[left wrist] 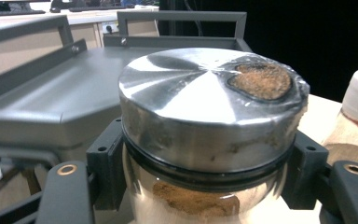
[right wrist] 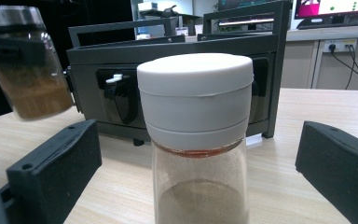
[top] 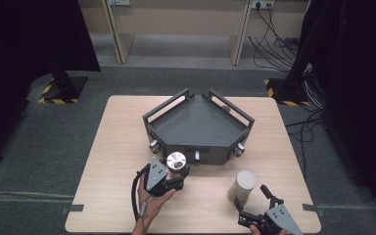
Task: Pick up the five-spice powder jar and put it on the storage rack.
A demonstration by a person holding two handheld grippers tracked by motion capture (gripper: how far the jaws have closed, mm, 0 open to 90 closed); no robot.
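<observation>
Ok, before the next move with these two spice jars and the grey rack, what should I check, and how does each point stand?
1. Left tool shut on steel-lidded jar: ok.
2. That jar's lid seated: ok, though powder is smeared on top.
3. Rack top free for placing: ok.
4. White-capped jar upright on the table: ok.
5. Right tool open, jaws either side of that jar, not touching: ok.
6. White cap tight: cannot tell.

Steel-lidded jar (top: 177,162) of brown powder, lifted; white-capped jar (top: 245,186) upright on table.
</observation>
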